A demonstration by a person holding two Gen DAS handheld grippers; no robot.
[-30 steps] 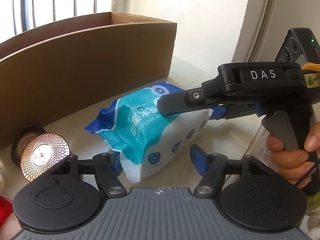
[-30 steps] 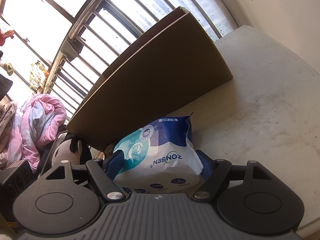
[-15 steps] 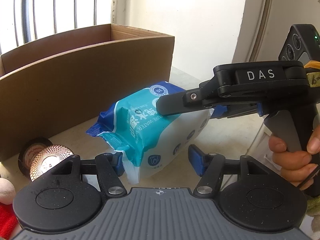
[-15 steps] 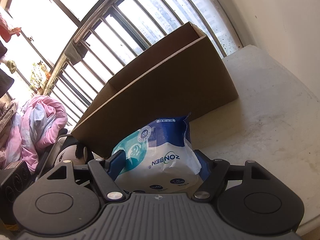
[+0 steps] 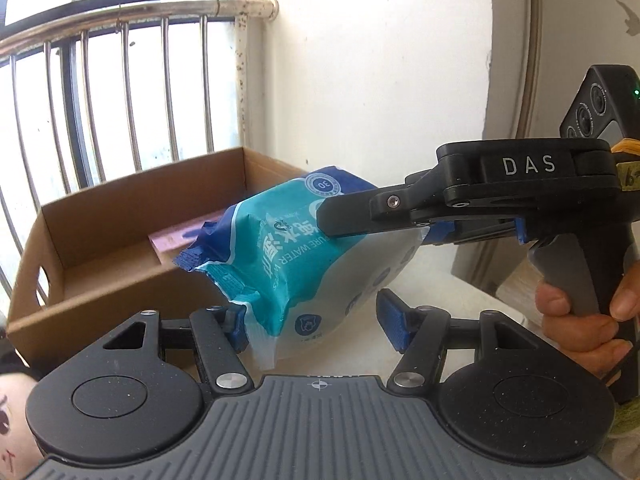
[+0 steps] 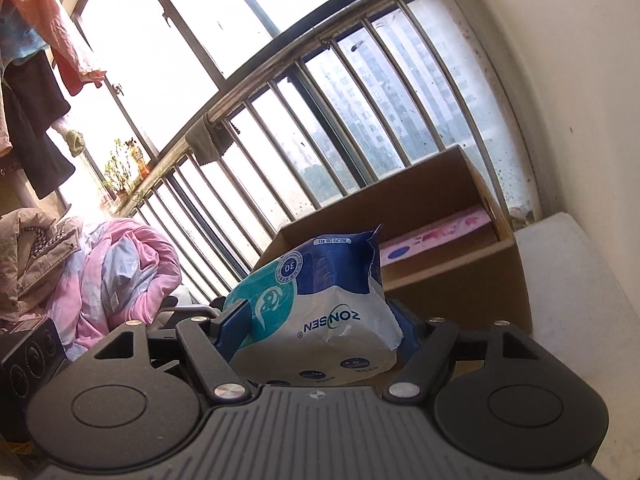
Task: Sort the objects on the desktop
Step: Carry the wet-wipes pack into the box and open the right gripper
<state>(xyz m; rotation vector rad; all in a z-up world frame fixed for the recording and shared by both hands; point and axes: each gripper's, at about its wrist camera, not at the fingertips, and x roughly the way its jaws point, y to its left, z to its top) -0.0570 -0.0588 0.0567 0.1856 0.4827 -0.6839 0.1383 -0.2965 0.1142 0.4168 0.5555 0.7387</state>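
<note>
The wipes pack (image 5: 304, 264) was up off the bench (image 6: 592, 280), the right claw (image 6: 316, 332) clamped across it and the left claw (image 5: 316, 320) straddling its near end, only the left pad plainly touching. Cardboard box (image 5: 120, 216) waited at ten o'clock with a pink item (image 6: 436, 236) already inside. Doll (image 5: 12, 420) unsorted, I reckoned.

The cardboard box (image 5: 120, 276) stands open-topped, its near wall and a pink packet (image 5: 180, 236) inside the only obstructions.
</note>
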